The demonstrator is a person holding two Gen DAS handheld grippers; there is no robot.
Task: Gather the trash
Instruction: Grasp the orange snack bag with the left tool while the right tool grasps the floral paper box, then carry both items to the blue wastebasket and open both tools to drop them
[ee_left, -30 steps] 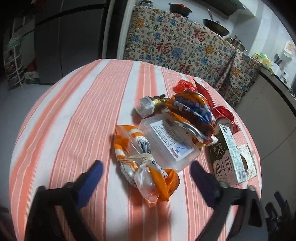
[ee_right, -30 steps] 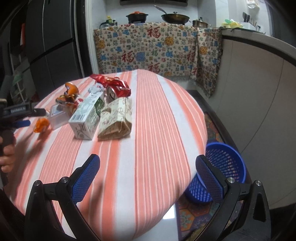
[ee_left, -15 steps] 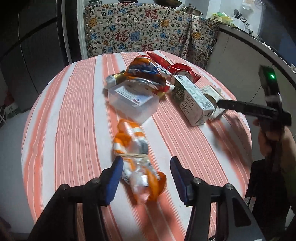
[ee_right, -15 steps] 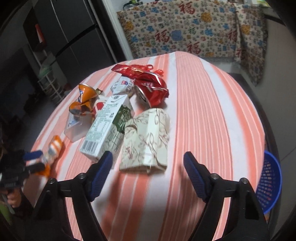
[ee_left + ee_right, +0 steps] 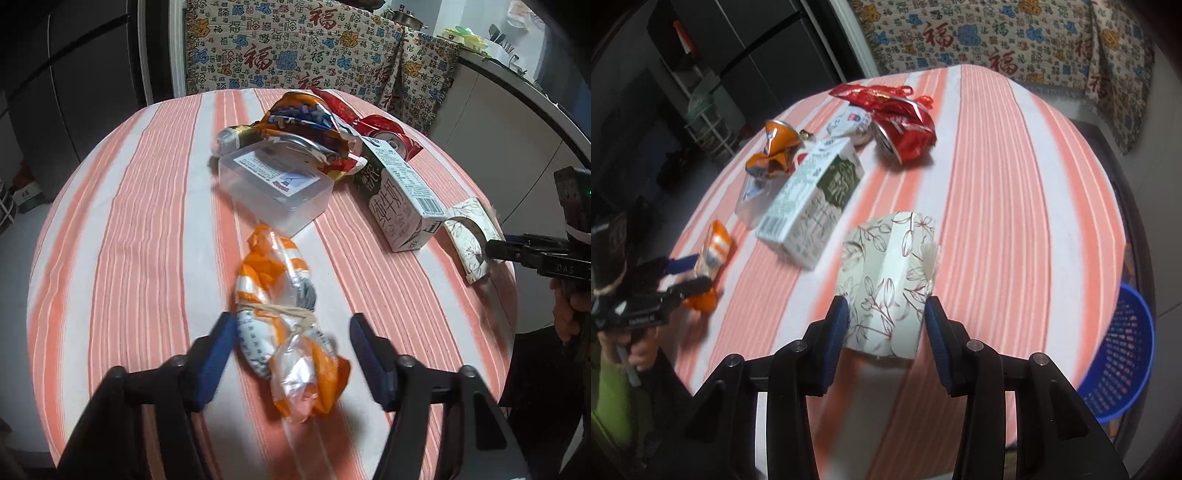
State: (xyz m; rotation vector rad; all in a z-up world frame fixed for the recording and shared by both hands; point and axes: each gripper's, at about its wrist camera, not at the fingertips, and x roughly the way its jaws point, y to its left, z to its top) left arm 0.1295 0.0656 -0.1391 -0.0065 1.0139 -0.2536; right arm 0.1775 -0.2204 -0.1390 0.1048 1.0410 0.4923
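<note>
While the left gripper point(image 5: 290, 354) tips down over the striped round table point(image 5: 147, 221), its blue pads point(image 5: 218, 354) stand either side of an orange-and-clear plastic bag bundle point(image 5: 284, 317) tied with a rubber band; the jaws are closing, the left pad just at the bundle, the right one apart from it. Beyond lie a clear plastic box point(image 5: 273, 184), a crushed orange can point(image 5: 303, 118), a milk carton point(image 5: 399, 199) and, near the table's right edge, a floral paper packet point(image 5: 469, 236) with the other gripper's dark tip at it.

From the right wrist, the right gripper point(image 5: 886, 325) straddles that floral paper packet point(image 5: 886, 280), jaws closing and narrow, pads just beside its two sides; whether they press yet I cannot tell. A crushed red can point(image 5: 908, 133) lies farther back, and a blue basket point(image 5: 1123, 354) stands on the floor off the table's right edge
</note>
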